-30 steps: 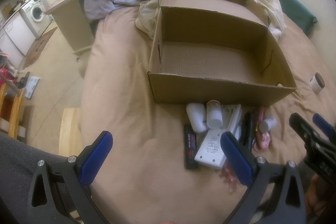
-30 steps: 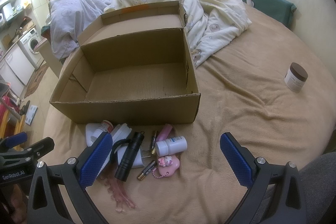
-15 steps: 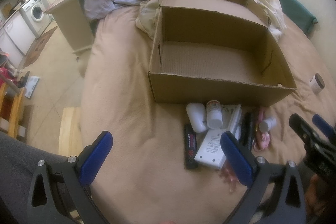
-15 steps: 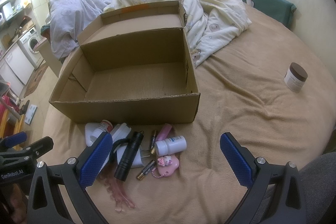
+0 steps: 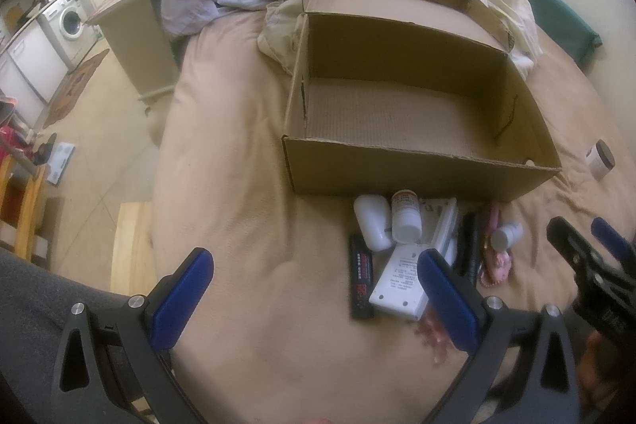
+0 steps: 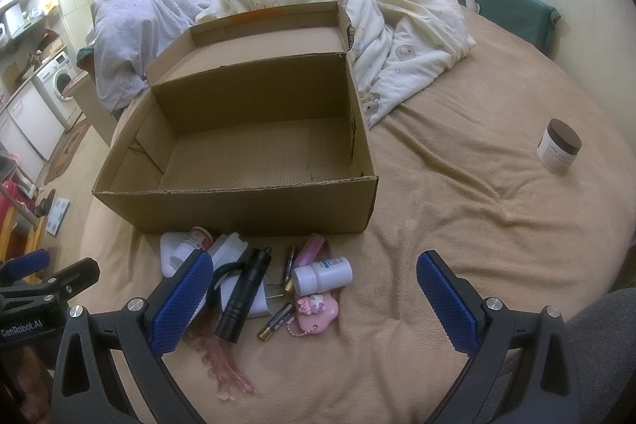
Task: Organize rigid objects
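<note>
Both the right gripper (image 6: 314, 299) and left gripper (image 5: 314, 295) hover with jaws spread wide and empty. The clutter lies on the bed against the empty cardboard box (image 6: 238, 201). Take the white bottle (image 6: 322, 275) first: square across its barrel, clear of the flashlight (image 6: 244, 295).

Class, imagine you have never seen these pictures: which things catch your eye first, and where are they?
An open, empty cardboard box sits mid-bed. Against its near wall lies a heap of small items, among them a black flashlight and a white pill bottle. A brown-lidded jar stands alone, far right.
</note>
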{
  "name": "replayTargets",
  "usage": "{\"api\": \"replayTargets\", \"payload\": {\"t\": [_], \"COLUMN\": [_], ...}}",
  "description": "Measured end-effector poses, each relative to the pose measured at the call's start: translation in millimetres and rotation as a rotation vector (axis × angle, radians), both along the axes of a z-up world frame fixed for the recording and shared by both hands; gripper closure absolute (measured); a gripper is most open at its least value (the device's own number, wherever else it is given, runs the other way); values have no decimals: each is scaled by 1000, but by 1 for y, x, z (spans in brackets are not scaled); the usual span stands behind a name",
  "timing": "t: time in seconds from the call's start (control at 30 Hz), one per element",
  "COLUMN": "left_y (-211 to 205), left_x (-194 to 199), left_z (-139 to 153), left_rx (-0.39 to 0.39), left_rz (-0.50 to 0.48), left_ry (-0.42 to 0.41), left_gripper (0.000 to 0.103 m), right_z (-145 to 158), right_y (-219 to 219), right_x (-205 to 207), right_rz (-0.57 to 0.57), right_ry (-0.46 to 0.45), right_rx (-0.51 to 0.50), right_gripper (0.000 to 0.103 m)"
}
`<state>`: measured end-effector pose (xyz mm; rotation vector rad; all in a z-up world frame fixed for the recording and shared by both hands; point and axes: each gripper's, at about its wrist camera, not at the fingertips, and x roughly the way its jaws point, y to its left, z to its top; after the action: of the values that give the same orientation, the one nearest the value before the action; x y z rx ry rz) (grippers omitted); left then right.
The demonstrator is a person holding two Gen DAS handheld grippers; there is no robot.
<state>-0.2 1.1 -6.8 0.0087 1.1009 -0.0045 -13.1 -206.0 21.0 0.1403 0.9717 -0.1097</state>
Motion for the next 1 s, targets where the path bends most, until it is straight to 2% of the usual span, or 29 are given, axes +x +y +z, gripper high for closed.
{"api": "replayTargets", "payload": {"t": [1.0], "left_y": [-5], "left_x": [-2], "left_z": [1], "left_rx": [71], "left_rz": [-34], "left_ry": [-13], "left_gripper": [1], "right_z": [3], "right_y": [-2], "right_x": [-3], "right_rz": [-12], "right_ry": [-18], "right_rx": [-3], "right_gripper": [0]}}
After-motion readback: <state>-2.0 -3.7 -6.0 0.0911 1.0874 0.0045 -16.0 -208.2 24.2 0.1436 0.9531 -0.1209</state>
